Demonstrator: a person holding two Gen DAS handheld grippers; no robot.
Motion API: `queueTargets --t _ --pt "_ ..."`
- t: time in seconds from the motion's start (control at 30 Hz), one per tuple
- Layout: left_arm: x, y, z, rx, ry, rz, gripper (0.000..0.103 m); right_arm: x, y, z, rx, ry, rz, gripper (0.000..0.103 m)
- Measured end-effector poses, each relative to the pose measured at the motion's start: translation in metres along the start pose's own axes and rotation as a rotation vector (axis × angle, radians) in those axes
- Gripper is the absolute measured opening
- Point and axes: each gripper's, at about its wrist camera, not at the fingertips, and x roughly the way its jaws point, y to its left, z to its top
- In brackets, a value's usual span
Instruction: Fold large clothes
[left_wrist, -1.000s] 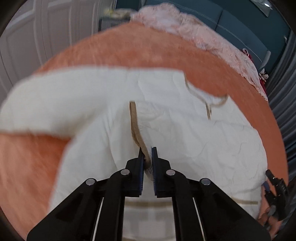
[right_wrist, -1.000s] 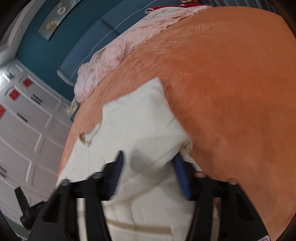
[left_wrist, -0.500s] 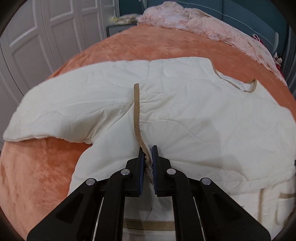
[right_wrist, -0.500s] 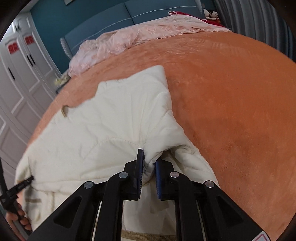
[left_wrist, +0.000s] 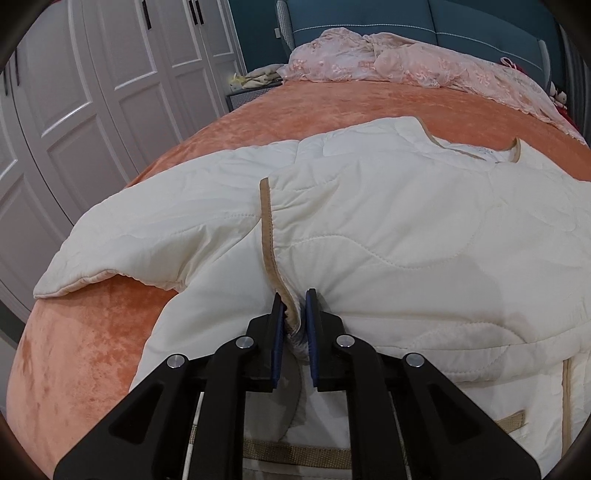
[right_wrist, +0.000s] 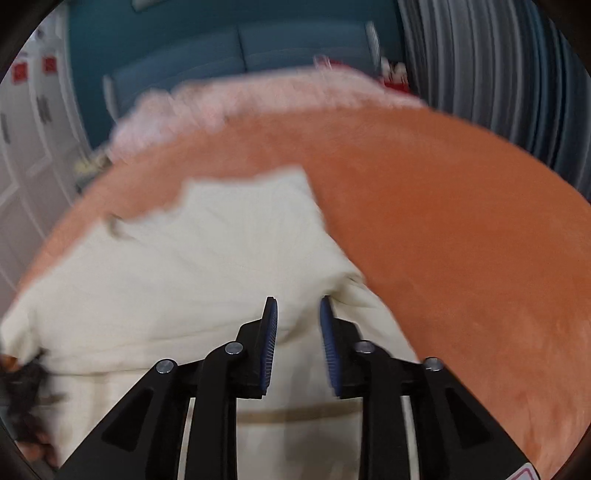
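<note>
Two tools over the jacket, mid-frame on the bed. Left tool clenched on the tan trim, pinning the fold. Right tool opening, nothing pinched, letting go.

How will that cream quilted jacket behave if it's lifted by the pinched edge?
The cream quilted jacket probably droops: it already creases around the left claw. Its padding looks puffy, so likely light but bulky. The orange bedspread looks plush, so it may drag.
</note>
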Motion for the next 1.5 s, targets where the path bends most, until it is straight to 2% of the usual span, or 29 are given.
queueTargets --t 0.07,0.13,0.23,0.33,0.83,0.9,0.93,0.97,1.0,1.03,1.13,1.2,1.3,1.4,1.5 --pt "-0.001 0.001 -0.001 -0.007 -0.003 -0.006 0.010 -0.002 0.035 0.004 -0.080 0.007 0.074 0.025" --pt "-0.002 0.002 -0.001 -0.015 -0.004 -0.013 0.011 0.014 0.075 0.002 -0.155 0.058 0.152 0.025" --pt "-0.003 0.006 -0.002 -0.035 -0.005 -0.024 0.015 0.043 0.106 -0.011 -0.179 0.158 0.200 0.025" --pt "-0.003 0.007 -0.003 -0.042 -0.007 -0.031 0.015 0.062 0.117 -0.034 -0.182 0.213 0.187 0.025" --pt "-0.002 0.007 -0.005 -0.057 -0.026 -0.044 0.016 0.068 0.123 -0.050 -0.238 0.140 0.131 0.025" --pt "-0.005 0.015 -0.003 -0.085 -0.023 -0.077 0.022 0.068 0.121 -0.050 -0.233 0.137 0.136 0.024" --pt "-0.007 0.023 -0.001 -0.118 -0.017 -0.118 0.040 0.068 0.121 -0.050 -0.229 0.137 0.137 0.024" --pt "-0.013 0.039 0.000 -0.183 -0.007 -0.207 0.069 0.067 0.121 -0.050 -0.229 0.137 0.137 0.024" --pt "-0.019 0.056 0.000 -0.245 -0.007 -0.282 0.079 0.067 0.121 -0.050 -0.229 0.136 0.137 0.024" --pt "-0.030 0.080 -0.002 -0.313 -0.022 -0.317 0.084 0.067 0.120 -0.050 -0.229 0.135 0.137 0.024" --pt "-0.047 0.142 -0.005 -0.386 -0.025 -0.293 0.084 0.066 0.120 -0.050 -0.231 0.131 0.135 0.024" --pt "-0.045 0.185 -0.008 -0.448 -0.009 -0.251 0.085 0.067 0.120 -0.049 -0.230 0.129 0.135 0.024" --pt "-0.023 0.267 -0.014 -0.601 0.058 -0.159 0.085 0.067 0.121 -0.049 -0.232 0.128 0.132 0.024" --pt "-0.002 0.329 -0.023 -0.745 0.088 -0.064 0.085 0.067 0.122 -0.049 -0.238 0.123 0.124 0.024" --pt "0.021 0.369 -0.031 -0.863 0.125 -0.052 0.084 0.068 0.123 -0.050 -0.241 0.117 0.119 0.024"
